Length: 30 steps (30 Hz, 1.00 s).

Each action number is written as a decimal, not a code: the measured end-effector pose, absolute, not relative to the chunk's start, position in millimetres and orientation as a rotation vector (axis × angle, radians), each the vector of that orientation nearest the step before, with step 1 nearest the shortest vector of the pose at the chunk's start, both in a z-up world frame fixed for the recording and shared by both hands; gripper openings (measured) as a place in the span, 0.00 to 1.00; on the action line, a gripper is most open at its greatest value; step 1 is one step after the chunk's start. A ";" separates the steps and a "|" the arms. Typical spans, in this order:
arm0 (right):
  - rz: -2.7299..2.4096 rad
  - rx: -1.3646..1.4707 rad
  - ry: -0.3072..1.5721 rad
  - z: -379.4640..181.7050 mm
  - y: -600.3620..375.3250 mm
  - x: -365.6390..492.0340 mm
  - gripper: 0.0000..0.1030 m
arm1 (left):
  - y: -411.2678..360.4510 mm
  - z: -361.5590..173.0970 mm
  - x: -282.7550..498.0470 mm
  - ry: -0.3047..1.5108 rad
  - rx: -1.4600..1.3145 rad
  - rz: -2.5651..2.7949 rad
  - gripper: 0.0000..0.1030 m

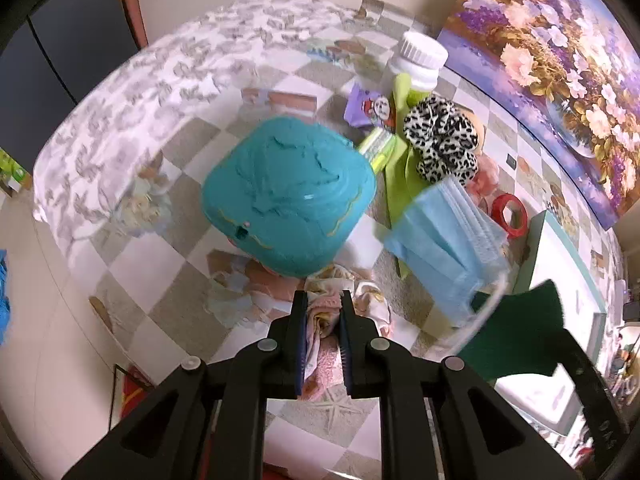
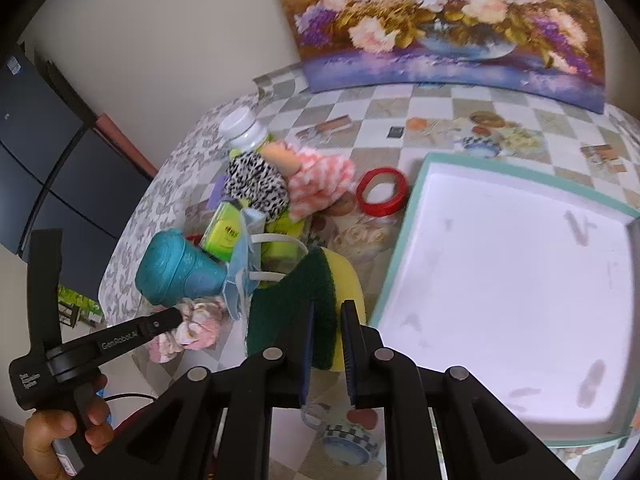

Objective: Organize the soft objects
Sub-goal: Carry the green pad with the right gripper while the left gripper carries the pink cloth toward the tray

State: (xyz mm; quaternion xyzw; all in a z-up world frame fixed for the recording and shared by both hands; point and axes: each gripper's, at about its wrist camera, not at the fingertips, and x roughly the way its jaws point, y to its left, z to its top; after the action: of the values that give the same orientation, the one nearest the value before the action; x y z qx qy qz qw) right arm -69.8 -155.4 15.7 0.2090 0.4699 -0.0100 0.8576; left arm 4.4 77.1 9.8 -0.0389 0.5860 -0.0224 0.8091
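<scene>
My left gripper (image 1: 324, 300) is shut on a pink floral cloth scrunchie (image 1: 320, 328), lifted a little above the checked tablecloth. In the right wrist view that gripper (image 2: 176, 316) shows at the left, a hand on its handle and the floral scrunchie (image 2: 192, 330) at its tip. My right gripper (image 2: 330, 308) is shut on a green and yellow sponge (image 2: 292, 304), held next to the left rim of a white tray (image 2: 520, 280). The sponge (image 1: 516, 320) also shows at the right of the left wrist view. A leopard scrunchie (image 1: 440, 140), blue face masks (image 1: 444, 232) and a teal soft lump (image 1: 288, 196) lie in the pile.
A white-capped bottle (image 1: 420, 60), a red tape ring (image 2: 382, 192), a pink-and-white fluffy piece (image 2: 320, 184) and a yellow-green pack (image 2: 226, 232) sit in the pile. A flower painting (image 2: 440, 20) leans on the wall behind. The table edge runs along the left.
</scene>
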 end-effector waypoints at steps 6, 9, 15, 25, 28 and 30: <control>-0.053 0.453 0.967 21.9 -170.7 -79.9 0.10 | 69.1 9.7 5.8 1.239 -0.064 -0.039 0.14; -0.062 0.466 0.968 21.8 -176.6 -82.5 0.09 | 66.7 12.6 3.6 1.235 -0.057 -0.039 0.14; -0.058 0.498 0.936 28.4 -185.1 -87.5 0.08 | 66.4 8.2 6.6 1.235 -0.050 -0.041 0.14; -0.045 0.543 0.851 48.1 -194.9 -99.8 0.07 | 65.1 11.0 5.2 1.224 -0.052 -0.049 0.14; -0.043 0.549 0.838 50.7 -197.3 -102.2 0.02 | 64.6 11.4 5.0 1.222 -0.051 -0.051 0.14; -0.046 0.551 0.835 51.4 -198.2 -102.8 0.02 | 63.5 11.6 4.9 1.220 -0.049 -0.053 0.14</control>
State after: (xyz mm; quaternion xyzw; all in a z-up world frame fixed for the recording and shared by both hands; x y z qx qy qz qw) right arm -102.8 -198.2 51.4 0.2641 0.4003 -0.0219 0.8772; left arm 4.9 63.5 11.6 -0.0231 0.5728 -0.0248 0.8190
